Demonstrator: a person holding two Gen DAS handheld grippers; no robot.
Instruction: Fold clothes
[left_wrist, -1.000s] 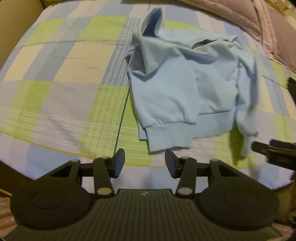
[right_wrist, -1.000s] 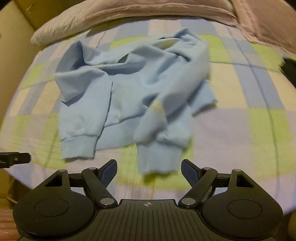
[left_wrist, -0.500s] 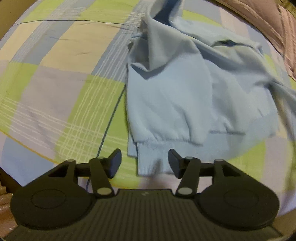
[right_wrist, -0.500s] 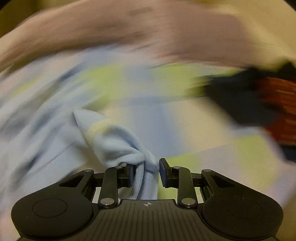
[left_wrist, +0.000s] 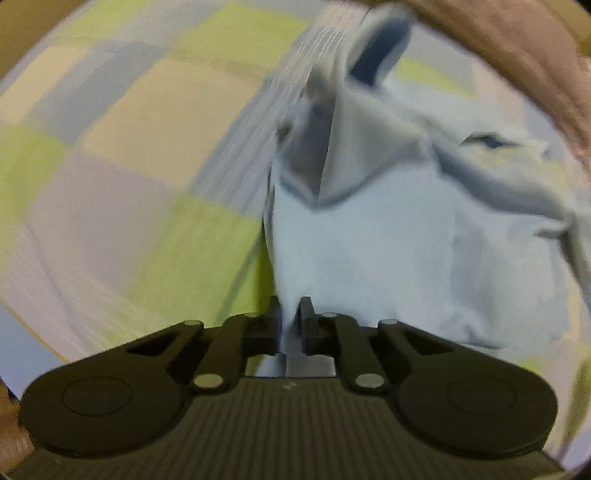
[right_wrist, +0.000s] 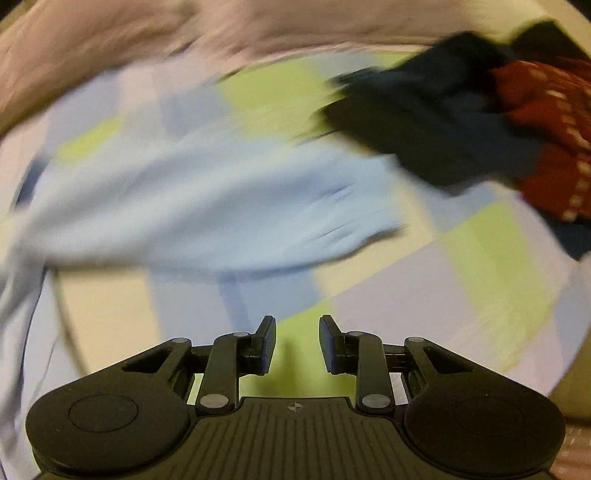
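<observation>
A light blue sweatshirt (left_wrist: 388, 240) lies crumpled on the checked bedsheet (left_wrist: 110, 155). My left gripper (left_wrist: 290, 314) is shut on the cuff of its near sleeve, with blue fabric pinched between the fingers. In the right wrist view the sweatshirt's other sleeve (right_wrist: 207, 221) lies stretched out across the bedsheet (right_wrist: 480, 266), blurred by motion. My right gripper (right_wrist: 297, 332) is open and empty, a short way back from that sleeve.
A pile of dark navy clothes (right_wrist: 424, 122) and a red patterned garment (right_wrist: 546, 140) lies at the right of the bed. A brownish pillow or blanket (left_wrist: 517, 59) runs along the far edge, also in the right wrist view (right_wrist: 147, 40).
My left gripper moved forward and shut on the sleeve cuff. My right gripper, which held the other sleeve half a second ago, has let it go and opened; that sleeve now lies stretched out.
</observation>
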